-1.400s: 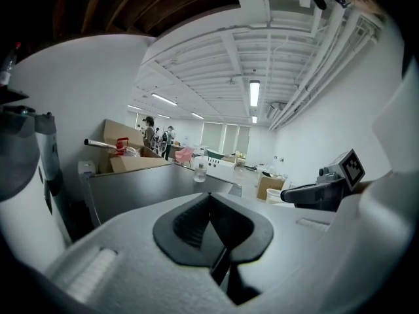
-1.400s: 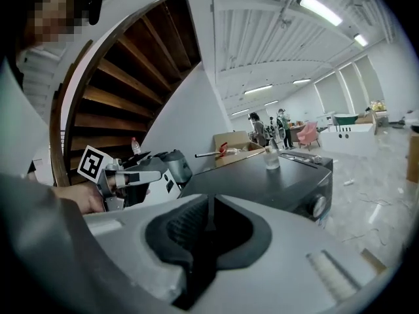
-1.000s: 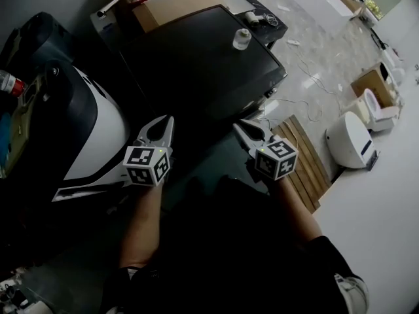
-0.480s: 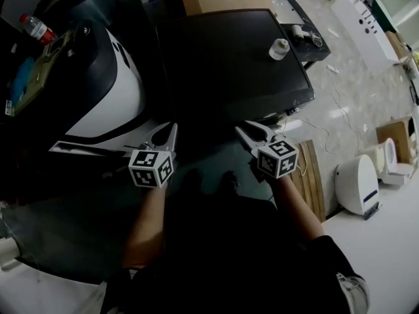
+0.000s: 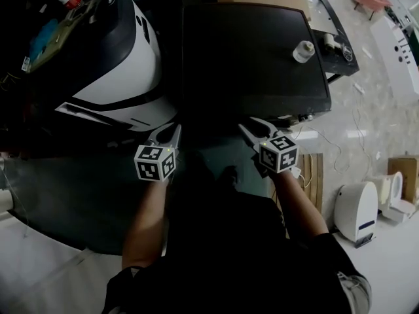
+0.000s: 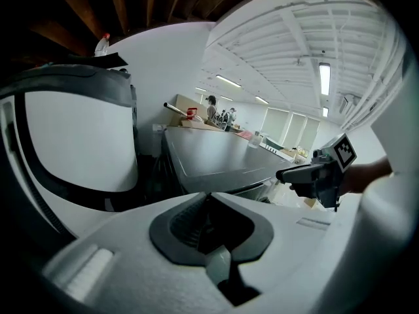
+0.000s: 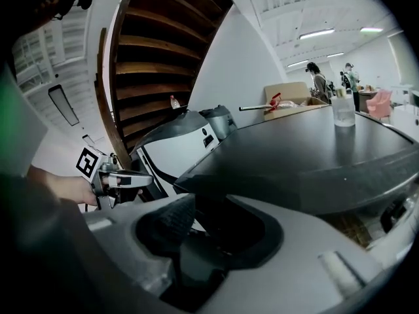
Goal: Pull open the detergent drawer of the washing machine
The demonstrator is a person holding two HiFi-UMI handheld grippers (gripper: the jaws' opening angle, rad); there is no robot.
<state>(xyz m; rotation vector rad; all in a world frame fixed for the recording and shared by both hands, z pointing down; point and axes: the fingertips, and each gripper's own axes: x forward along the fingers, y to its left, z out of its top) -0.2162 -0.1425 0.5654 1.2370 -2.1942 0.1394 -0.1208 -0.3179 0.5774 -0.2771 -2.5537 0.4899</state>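
At the near edge of the dark-topped washing machine (image 5: 249,51), the left hand-held gripper (image 5: 174,131) hangs with its jaws pressed together, empty. To its right, the right hand-held gripper (image 5: 248,123) has just been opening; its 2 jaws stand apart around nothing. The detergent drawer cannot be made out.

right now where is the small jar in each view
Head view: jar upper right, on the dark top.
Left gripper view: jar centre, slightly right, at the top's far end.
Right gripper view: jar upper right, on the top.
Shared landmark: the dark top.
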